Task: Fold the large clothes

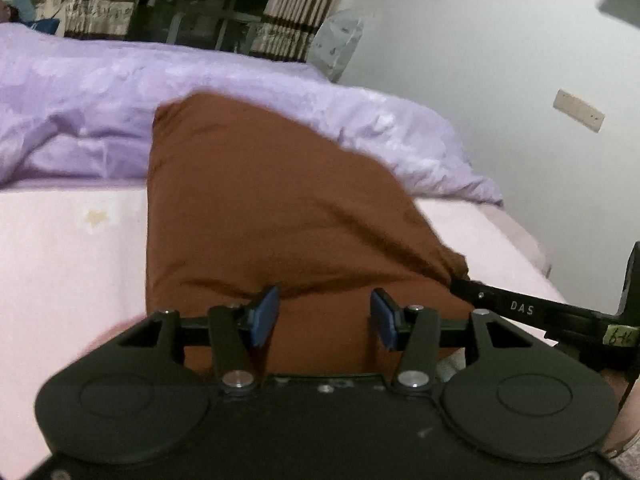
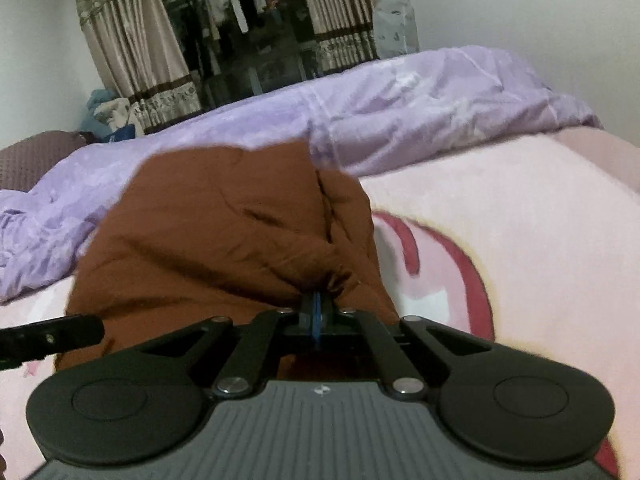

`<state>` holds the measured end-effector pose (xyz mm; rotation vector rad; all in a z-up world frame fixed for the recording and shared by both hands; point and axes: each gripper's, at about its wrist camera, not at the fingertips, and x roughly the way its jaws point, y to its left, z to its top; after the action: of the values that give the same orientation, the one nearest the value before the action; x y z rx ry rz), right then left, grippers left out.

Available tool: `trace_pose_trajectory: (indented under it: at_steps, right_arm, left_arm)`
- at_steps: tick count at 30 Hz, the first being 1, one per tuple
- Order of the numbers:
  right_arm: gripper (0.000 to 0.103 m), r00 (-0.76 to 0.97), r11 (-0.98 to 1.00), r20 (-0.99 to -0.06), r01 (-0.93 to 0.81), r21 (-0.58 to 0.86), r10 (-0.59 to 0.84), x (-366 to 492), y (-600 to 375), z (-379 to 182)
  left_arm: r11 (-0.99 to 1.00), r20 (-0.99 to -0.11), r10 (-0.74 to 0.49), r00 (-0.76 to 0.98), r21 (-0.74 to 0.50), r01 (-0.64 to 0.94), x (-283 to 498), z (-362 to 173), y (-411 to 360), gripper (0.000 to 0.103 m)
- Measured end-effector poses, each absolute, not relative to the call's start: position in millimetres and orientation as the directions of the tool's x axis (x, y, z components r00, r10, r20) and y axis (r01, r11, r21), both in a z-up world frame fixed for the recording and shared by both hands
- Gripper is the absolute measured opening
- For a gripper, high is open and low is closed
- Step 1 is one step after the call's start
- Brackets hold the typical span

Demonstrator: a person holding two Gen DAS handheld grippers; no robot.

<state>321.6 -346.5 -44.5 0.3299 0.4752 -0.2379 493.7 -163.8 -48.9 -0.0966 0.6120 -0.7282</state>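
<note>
Brown garment [image 1: 256,216] spread soft and limp on the pink bed [image 2: 520,216], likely light, prone to sagging and creasing, best taken at hems or corners. Right gripper [image 2: 316,312] fingers pressed together, pinching a bunched edge of the cloth. Left gripper [image 1: 324,316] fingers [image 1: 264,316] spread partway over the fabric, nothing pinched between them. Beyond, rumpled lilac duvet [image 1: 120,92], then striped curtains [image 2: 132,48].
</note>
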Motion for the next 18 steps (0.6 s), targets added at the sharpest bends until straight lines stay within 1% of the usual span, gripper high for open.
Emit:
trace_pose_trajectory:
  at_steps: [1, 3, 6, 8, 10, 13, 16, 17, 18]
  right_arm:
    - [0.004, 0.87, 0.921, -0.47, 0.292, 0.257, -0.145, 322, -346, -38]
    - [0.015, 0.891, 0.927, -0.432, 0.272, 0.258, -0.141, 326, -343, -18]
    - [0.016, 0.91, 0.945, -0.394, 0.235, 0.227, -0.131, 348, -336, 9]
    - [0.016, 0.914, 0.953, -0.394, 0.202, 0.225, -0.1, 372, -333, 20]
    - [0.016, 0.903, 0.954, -0.42, 0.203, 0.221, -0.095, 397, -333, 20]
    - [0.016, 0.869, 0.95, -0.481, 0.241, 0.197, -0.12, 426, -336, 3]
    - [0.016, 0.837, 0.945, -0.529, 0.273, 0.182, -0.14, 439, -343, -17]
    - [0.015, 0.829, 0.942, -0.543, 0.278, 0.188, -0.137, 441, -346, -24]
    - [0.013, 0.823, 0.939, -0.552, 0.283, 0.196, -0.133, 442, -349, -28]
  left_arm:
    - [0.753, -0.479, -0.647, 0.593, -0.28, 0.595, 497, -40, -162, 0.053]
    - [0.769, -0.451, -0.63, 0.632, -0.253, 0.586, 508, -23, -159, 0.054]
    - [0.799, -0.443, -0.595, 0.67, -0.234, 0.554, 535, -9, -160, 0.054]
    - [0.806, -0.451, -0.587, 0.672, -0.245, 0.539, 554, -6, -163, 0.053]
    - [0.807, -0.472, -0.585, 0.659, -0.262, 0.529, 571, -11, -169, 0.053]
    - [0.808, -0.513, -0.58, 0.633, -0.267, 0.524, 588, -25, -180, 0.053]
    - [0.809, -0.525, -0.576, 0.627, -0.254, 0.53, 595, -39, -189, 0.053]
    - [0.808, -0.532, -0.577, 0.62, -0.26, 0.529, 597, -42, -190, 0.053]
    - [0.809, -0.539, -0.575, 0.615, -0.268, 0.523, 600, -47, -191, 0.053]
